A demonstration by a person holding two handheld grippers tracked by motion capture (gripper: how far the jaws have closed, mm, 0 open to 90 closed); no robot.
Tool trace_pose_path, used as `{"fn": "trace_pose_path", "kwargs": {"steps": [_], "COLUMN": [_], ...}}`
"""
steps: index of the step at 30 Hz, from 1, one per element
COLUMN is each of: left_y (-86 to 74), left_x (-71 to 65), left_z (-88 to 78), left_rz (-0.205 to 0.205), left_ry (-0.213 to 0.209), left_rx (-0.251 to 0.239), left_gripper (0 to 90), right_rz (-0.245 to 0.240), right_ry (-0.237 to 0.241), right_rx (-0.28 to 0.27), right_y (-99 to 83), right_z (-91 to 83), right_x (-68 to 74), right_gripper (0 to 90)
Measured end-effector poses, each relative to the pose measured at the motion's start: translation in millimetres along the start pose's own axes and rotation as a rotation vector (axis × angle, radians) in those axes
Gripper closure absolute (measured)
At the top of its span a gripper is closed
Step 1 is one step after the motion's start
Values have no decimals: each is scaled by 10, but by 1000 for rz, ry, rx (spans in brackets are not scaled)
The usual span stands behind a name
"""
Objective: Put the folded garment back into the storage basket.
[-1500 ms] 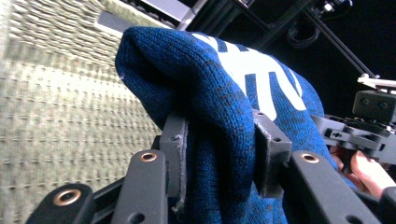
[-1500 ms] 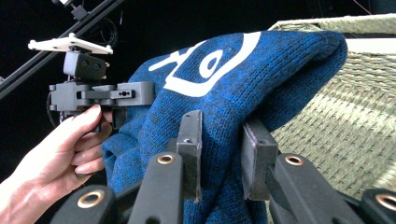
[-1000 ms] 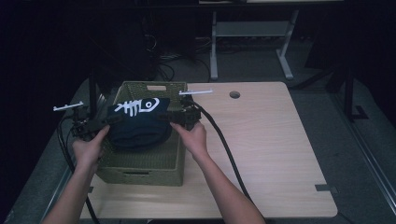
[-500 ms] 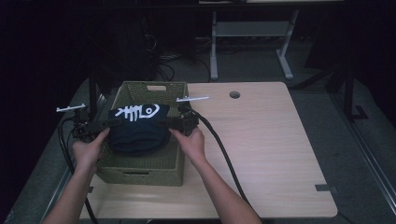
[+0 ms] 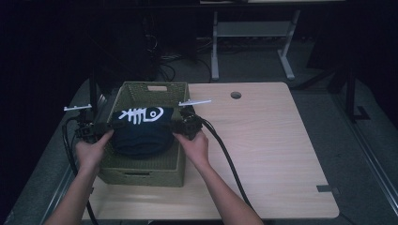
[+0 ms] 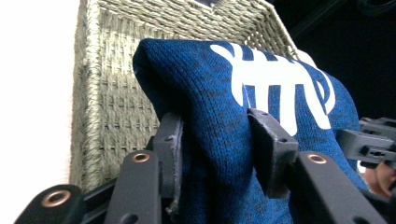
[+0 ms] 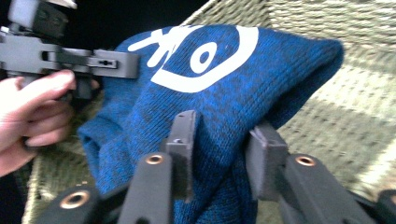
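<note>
On the left, the left gripper [image 6: 217,149] pinches one end of a folded blue sweater [image 5: 141,133]. Its two black fingers [image 6: 170,144] squeeze a thick fold of the knit between them, so the cloth bulges out on both sides of the pads. The fingers are narrow and holding the sweater.

Past those fingers, the sweater hangs in the mouth of a woven basket [image 5: 141,171]. A white fish bone print [image 5: 141,114] faces up on top. In the left gripper view, the basket wall sits just behind the cloth.

On the right, the right gripper [image 7: 223,149] has the other end of the sweater between its fingers [image 7: 184,140]. Its jaws have just been opening. The cloth is between them, and the pads look like they touch it, but the squeeze looks loose.

Here is what could go wrong, I think. If the right fingers let go while the left ones hold tight, the right end drops first. Then the sweater may tip, unfold, and land crooked in the basket. A loose fold could catch on the rim beside the fingers and hang over the edge. The knit could also snag on a pad as the fingers pull away and get dragged back out.
</note>
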State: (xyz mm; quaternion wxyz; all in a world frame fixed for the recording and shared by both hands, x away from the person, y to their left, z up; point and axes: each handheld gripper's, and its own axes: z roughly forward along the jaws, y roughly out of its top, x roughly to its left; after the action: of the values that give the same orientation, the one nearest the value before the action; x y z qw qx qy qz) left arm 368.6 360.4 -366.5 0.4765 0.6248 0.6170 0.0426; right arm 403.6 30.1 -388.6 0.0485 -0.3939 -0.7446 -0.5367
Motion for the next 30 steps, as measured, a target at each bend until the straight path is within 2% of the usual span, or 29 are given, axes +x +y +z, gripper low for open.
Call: {"fn": "trace_pose_path", "kwargs": {"steps": [1,2,4,10,11,18,22,24,29,30], "left_y": [-1,-3,-2,7,8,-8,-28,-21,-7,-10], "left_x": [-5,-16,-16,-9,-3,-26,-88,-123,-284,-318], "left_z": [1,1,-8,-21,-22,-69,-95,-106,-141,-151], "left_rz": [5,8,7,7,1,-3,19,19,63,76], "left_ry": [8,29,43,41,33,-1,-14,-33,-57,-60], "left_rx": [-1,-6,-23,-36,-41,-84,-102,-105,-112,-116], "left_gripper": [569,530,513,489,488,483,476,473,461,461], "right_rz": [0,-11,-21,-36,-36,-29,-29,-35,-36,-35], "right_ry": [0,-34,-51,-82,-70,-43,-13,1,32,33], "right_rx": [0,-5,-19,-34,-58,-90,-94,-103,-110,-120], "right_y": [0,8,25,48,77,135,150,157,135,122], "right_z": [0,-23,-59,-130,-183,-318,-399,-442,-576,-646], "right_x": [0,13,24,19,19,-13,-42,-57,-61,-71], "right_gripper": [641,588,583,523,525,502,473,452,421,416]}}
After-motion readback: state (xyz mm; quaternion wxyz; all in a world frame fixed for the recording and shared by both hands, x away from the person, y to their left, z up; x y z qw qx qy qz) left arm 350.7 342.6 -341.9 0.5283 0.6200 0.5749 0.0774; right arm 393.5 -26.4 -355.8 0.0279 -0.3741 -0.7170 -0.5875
